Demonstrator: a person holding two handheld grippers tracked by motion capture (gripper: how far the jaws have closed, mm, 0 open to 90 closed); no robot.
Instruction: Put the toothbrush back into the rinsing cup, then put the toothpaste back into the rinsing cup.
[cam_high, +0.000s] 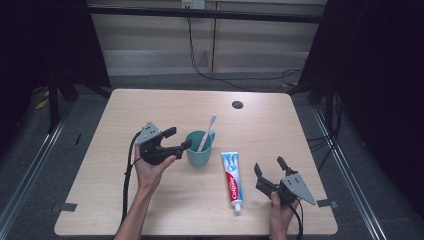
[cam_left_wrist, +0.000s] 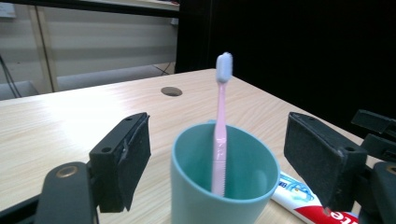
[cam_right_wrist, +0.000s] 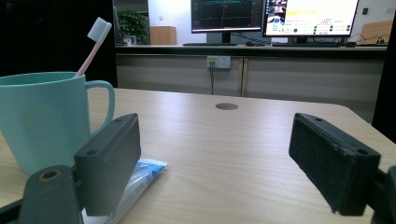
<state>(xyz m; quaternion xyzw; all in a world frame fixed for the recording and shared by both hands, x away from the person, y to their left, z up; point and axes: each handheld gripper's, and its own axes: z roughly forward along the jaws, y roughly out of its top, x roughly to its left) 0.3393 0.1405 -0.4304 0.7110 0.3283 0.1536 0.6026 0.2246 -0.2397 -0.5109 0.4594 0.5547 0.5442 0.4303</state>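
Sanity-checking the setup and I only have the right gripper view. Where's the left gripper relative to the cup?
Observer: In the high view the left gripper is just left of the teal cup, with its open jaws pointing at it.
Operator: Gripping the cup?
Observer: No. The left gripper view shows a gap between each of the pads and the cup.
Operator: I only see a corner of the tube. How does it lie?
Observer: The toothpaste tube lies flat to the right of the cup, cap toward the person's edge of the table.
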